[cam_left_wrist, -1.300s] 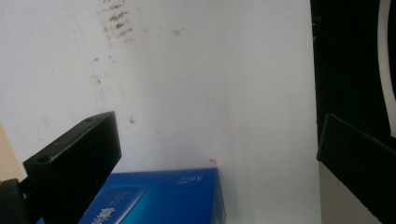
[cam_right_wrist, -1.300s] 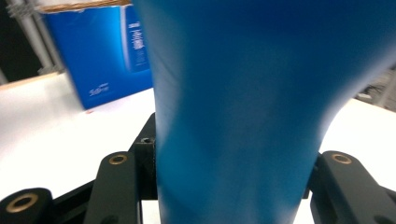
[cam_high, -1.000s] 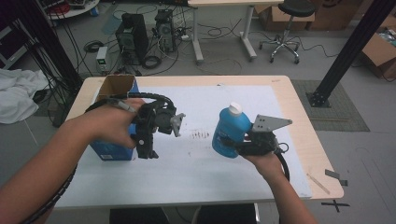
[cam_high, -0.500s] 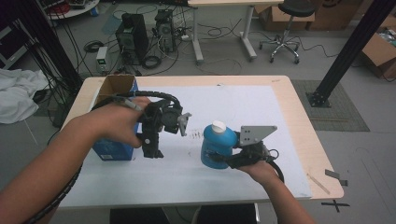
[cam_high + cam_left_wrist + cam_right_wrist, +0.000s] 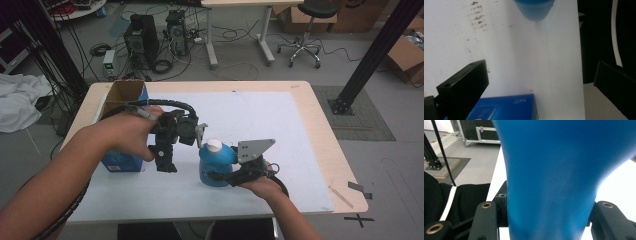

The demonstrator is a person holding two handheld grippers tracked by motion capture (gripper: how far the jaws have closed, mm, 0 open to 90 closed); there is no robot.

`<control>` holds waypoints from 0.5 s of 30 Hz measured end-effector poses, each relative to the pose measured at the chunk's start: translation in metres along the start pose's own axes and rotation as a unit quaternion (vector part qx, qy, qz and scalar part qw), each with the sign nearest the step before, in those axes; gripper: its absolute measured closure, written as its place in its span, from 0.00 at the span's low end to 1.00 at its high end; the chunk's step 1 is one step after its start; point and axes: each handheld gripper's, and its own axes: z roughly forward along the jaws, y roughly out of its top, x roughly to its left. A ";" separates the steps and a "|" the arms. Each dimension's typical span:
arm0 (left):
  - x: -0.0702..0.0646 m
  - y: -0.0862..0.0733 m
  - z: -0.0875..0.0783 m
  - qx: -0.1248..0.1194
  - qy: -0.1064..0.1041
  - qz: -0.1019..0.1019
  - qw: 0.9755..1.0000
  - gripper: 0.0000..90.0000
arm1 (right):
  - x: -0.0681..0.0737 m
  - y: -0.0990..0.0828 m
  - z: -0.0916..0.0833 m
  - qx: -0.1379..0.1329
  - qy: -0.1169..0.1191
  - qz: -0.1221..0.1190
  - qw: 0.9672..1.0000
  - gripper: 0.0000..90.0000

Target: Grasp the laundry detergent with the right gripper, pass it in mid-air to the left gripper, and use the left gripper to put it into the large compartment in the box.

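Observation:
A blue plastic bottle (image 5: 216,164) with a white cap (image 5: 214,145) stands upright at the front middle of the white sheet (image 5: 270,120). My right gripper (image 5: 220,176) is shut on its lower body from the right. In the right gripper view the bottle (image 5: 551,177) sits between both jaws of the right gripper (image 5: 546,212). My left gripper (image 5: 165,159) points down just left of the bottle, beside a blue box (image 5: 120,162). In the left gripper view the left gripper (image 5: 540,72) stands open over bare sheet, with the bottle (image 5: 534,10) ahead and the box (image 5: 504,107) below.
The blue box has an open cardboard top (image 5: 122,97) at the table's left. A thin stick (image 5: 341,196) and a dark scrap (image 5: 360,189) lie near the right front corner. Computers, cables and a chair stand on the floor beyond the far table edge (image 5: 210,84).
My right gripper has carried the bottle leftward and slightly down, close to the left gripper. The left hand has hardly shifted.

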 end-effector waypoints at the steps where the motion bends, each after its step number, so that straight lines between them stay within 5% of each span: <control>1: 0.000 0.000 0.001 -0.001 -0.002 -0.002 1.000 0.00 | 0.000 0.001 0.002 0.000 0.002 -0.002 1.000 0.50; 15: -0.004 -0.002 0.012 0.008 -0.021 -0.019 1.000 0.00 | -0.003 0.005 0.050 0.002 0.037 -0.010 0.999 0.51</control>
